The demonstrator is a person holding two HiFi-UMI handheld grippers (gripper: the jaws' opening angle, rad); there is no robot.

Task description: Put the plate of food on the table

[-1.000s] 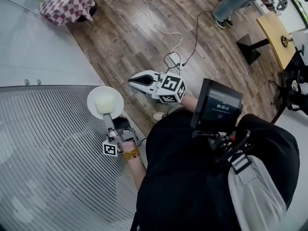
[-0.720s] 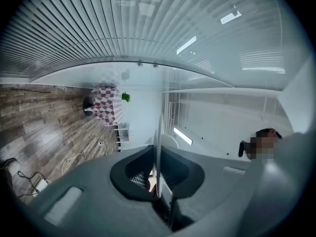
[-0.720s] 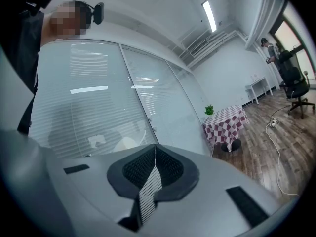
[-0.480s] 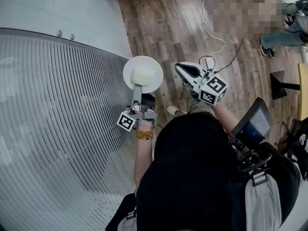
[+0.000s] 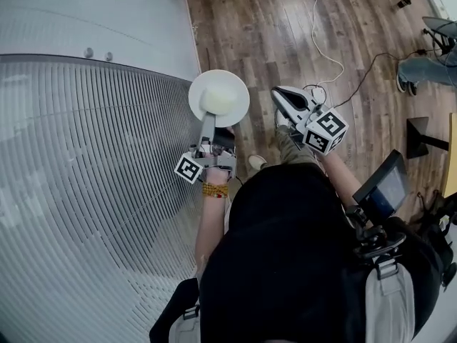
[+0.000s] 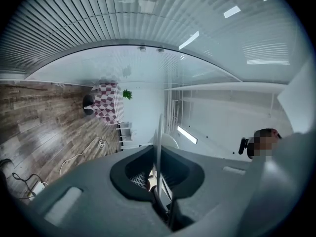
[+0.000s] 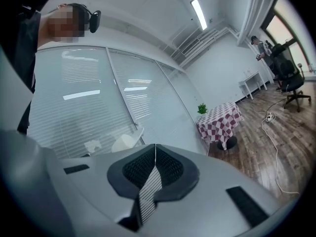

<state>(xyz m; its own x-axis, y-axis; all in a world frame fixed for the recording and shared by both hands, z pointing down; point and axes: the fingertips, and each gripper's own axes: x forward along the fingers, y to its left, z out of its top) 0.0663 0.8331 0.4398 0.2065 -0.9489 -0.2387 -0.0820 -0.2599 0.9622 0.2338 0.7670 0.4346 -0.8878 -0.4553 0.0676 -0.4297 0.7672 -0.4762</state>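
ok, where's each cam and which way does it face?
Head view: on the person's head, steeply down at wood floor; torso, arms, left tool gripping the plate, right tool show.
Left gripper view: on left tool, along jaws shut on plate rim, toward checkered table; head at right.
Right gripper view: on right tool, along shut empty jaws, toward glass wall; head top left.
Shared: checkered table in both gripper views.

Plate [image 5: 236,82]: white, round, held level in the air, w/ a pale rounded mound of food [image 5: 218,101] at centre. Its near rim is clamped by the left gripper [image 5: 208,123]. In the left gripper view it is seen edge-on btw the jaws, as a thin upright line. Table [image 6: 104,102], round, covered w/ a red-and-white check cloth, is seen far off, well apart from the plate.
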